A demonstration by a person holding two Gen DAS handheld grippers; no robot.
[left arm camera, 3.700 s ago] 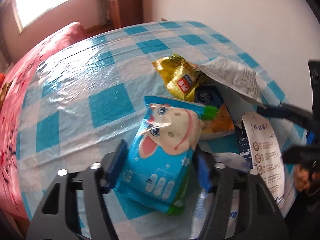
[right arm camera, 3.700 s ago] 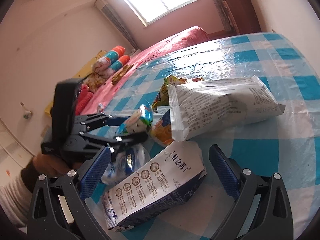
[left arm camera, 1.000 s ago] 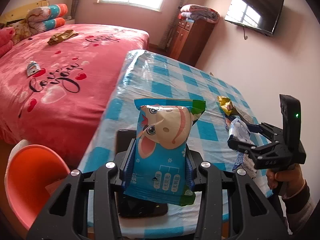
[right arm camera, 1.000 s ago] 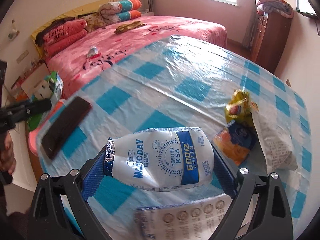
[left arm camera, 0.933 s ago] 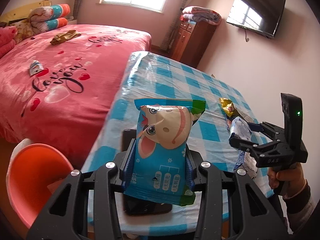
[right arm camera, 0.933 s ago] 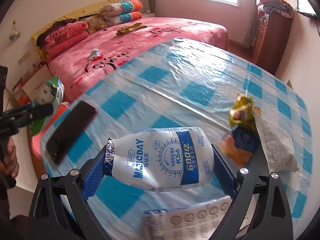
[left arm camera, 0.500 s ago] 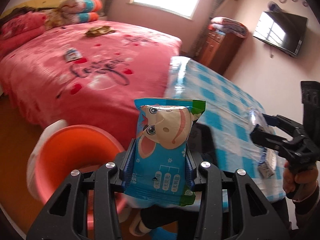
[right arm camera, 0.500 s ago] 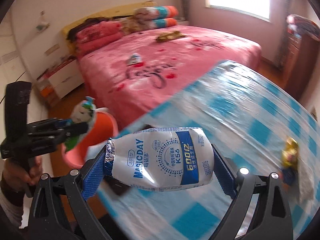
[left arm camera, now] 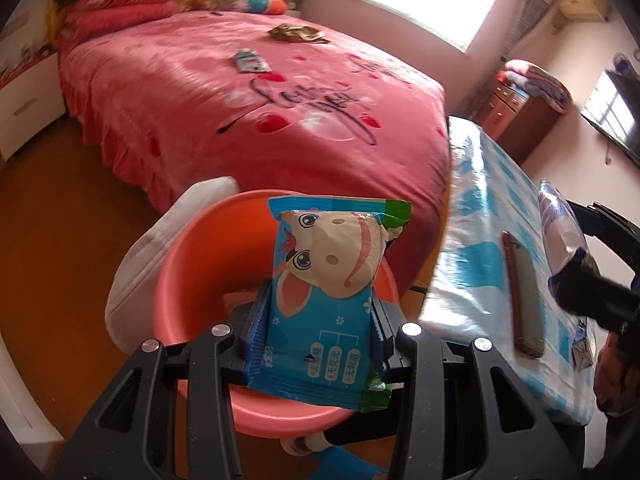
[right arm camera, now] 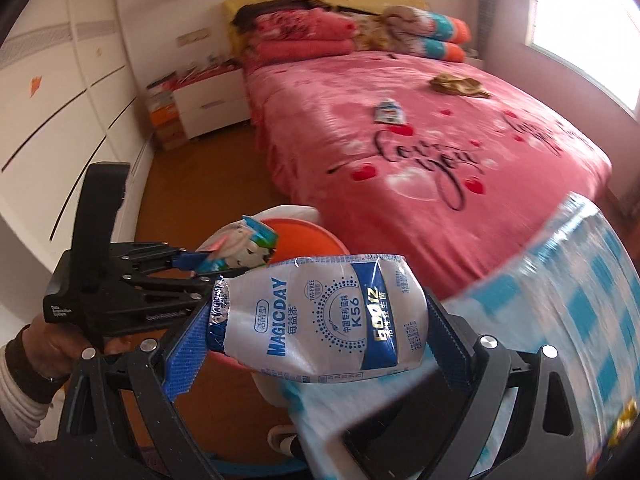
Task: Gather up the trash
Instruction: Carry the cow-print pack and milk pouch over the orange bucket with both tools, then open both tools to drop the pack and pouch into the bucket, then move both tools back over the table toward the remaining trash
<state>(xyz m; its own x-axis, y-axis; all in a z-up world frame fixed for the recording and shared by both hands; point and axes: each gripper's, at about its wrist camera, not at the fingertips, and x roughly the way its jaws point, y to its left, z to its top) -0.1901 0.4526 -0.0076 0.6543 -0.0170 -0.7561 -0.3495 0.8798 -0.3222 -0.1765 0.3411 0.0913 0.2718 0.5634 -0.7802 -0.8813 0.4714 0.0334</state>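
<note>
We're holding two bits of trash at once here. Our left gripper [left arm camera: 318, 330] is clamping a blue snack packet [left arm camera: 328, 300] with a cartoon animal on it, fingers pressing in on both sides of the lower half so the packet is standing upright between them. It's hanging right over the orange bin [left arm camera: 192, 280], which is sitting on the wooden floor [left arm camera: 60, 220] with a white liner [left arm camera: 136, 252] drooping over its left rim, just in front of the pink bed [left arm camera: 260, 92].

Our right gripper [right arm camera: 316, 320] is pinching a silver and blue pouch [right arm camera: 320, 316] printed MAGICDAY, jaws spread fairly wide since the pouch is lying sideways across them, with the blue pads touching both ends. From this view the pouch is sitting near the bin [right arm camera: 312, 240] too, with the left gripper [right arm camera: 196, 260] and its packet [right arm camera: 244, 246] just to the left of it.

Over on the right, the checked table [left arm camera: 480, 248] is carrying a dark phone [left arm camera: 524, 296] near its edge. A wrapper [left arm camera: 250, 60] and some crumpled brown stuff [left arm camera: 298, 32] are lying far off on the bed.
</note>
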